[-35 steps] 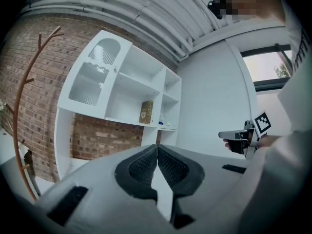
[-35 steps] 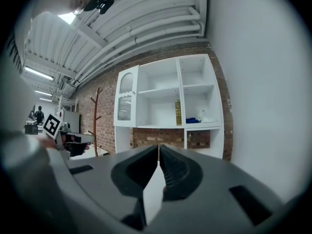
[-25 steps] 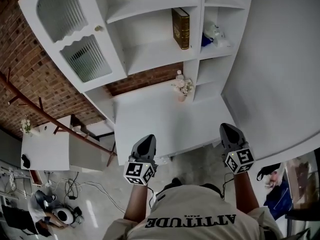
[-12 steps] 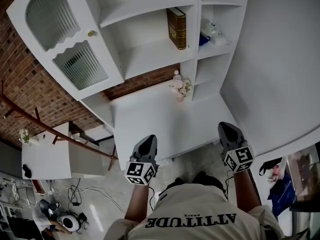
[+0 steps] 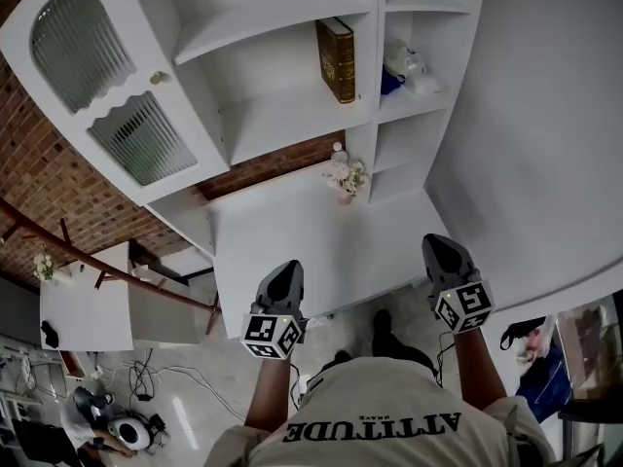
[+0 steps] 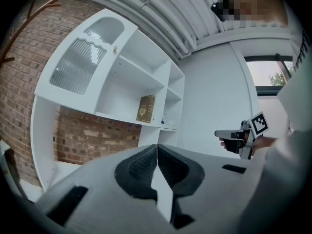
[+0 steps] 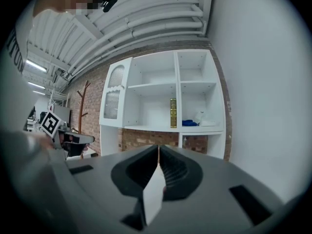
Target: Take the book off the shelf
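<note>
A dark brown book [image 5: 337, 58] with gold print stands upright on a white shelf [image 5: 292, 115], against the divider; it also shows as the book [image 6: 146, 109] in the left gripper view and the book [image 7: 173, 113] in the right gripper view. My left gripper [image 5: 284, 282] is shut and empty, held low in front of the desk, far from the book. My right gripper [image 5: 441, 254] is likewise shut and empty, level with the left one. From the left gripper view the right gripper [image 6: 234, 135] shows off to the side.
The white cabinet has a ribbed-glass door [image 5: 107, 95] on the left. A white desk top [image 5: 292, 241] carries a small flower vase [image 5: 343, 175]. Blue and white items [image 5: 404, 66] lie in the right compartment. A white wall [image 5: 545, 144] stands on the right; brick wall [image 5: 49, 183] on the left.
The view has shifted a little, with the cabinet and desk sliding left and up in the head view. Both grippers stay shut and hold about the same place.
</note>
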Demonstrator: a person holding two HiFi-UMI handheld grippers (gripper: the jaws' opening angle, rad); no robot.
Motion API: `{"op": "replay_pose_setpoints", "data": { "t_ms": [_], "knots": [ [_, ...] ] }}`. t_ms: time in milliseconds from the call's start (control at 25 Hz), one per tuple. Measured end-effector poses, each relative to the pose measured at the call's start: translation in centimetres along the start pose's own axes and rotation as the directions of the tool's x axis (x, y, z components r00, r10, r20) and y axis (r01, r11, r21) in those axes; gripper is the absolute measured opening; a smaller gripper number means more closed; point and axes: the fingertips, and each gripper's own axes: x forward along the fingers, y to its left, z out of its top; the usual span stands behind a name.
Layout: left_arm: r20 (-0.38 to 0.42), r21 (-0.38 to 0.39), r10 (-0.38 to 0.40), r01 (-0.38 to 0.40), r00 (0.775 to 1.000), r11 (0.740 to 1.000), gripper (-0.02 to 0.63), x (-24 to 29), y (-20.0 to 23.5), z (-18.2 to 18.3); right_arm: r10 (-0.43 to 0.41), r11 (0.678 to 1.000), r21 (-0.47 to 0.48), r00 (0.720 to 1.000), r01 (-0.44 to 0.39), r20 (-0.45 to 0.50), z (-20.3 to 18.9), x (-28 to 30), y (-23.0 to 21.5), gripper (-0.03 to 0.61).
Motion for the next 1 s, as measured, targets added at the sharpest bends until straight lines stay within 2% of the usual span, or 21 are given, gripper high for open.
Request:
{"op": "replay_pose_setpoints", "data": {
  "t_ms": [360,560,840,1000],
  "knots": [
    [-0.003,-0.023,0.002,-0.002,1.000,1.000,0.026,5.5,-1.5,0.1,0.064,0.998,0.000,0.998,-0.064,0.024,1.1,4.9,-4.1,0.031],
    [-0.013,0.000,0.002,-0.002,1.000,1.000,0.026,8.6,-2.6,0.4,0.103,0.995,0.006,0.994,-0.104,0.029,1.3,7.3,-6.0,0.031],
    [0.021,0.049,0.017,-0.018,1.000,0.999,0.026,12.8,-3.2,3.3,0.154,0.988,0.027,0.988,-0.155,0.008,0.2,10.2,-8.7,0.031],
    [0.047,0.038,0.000,-0.001,0.999,0.999,0.026,15.3,-3.3,5.4,0.199,0.979,0.028,0.980,-0.200,0.014,0.4,11.4,-9.4,0.031]
  ]
}}
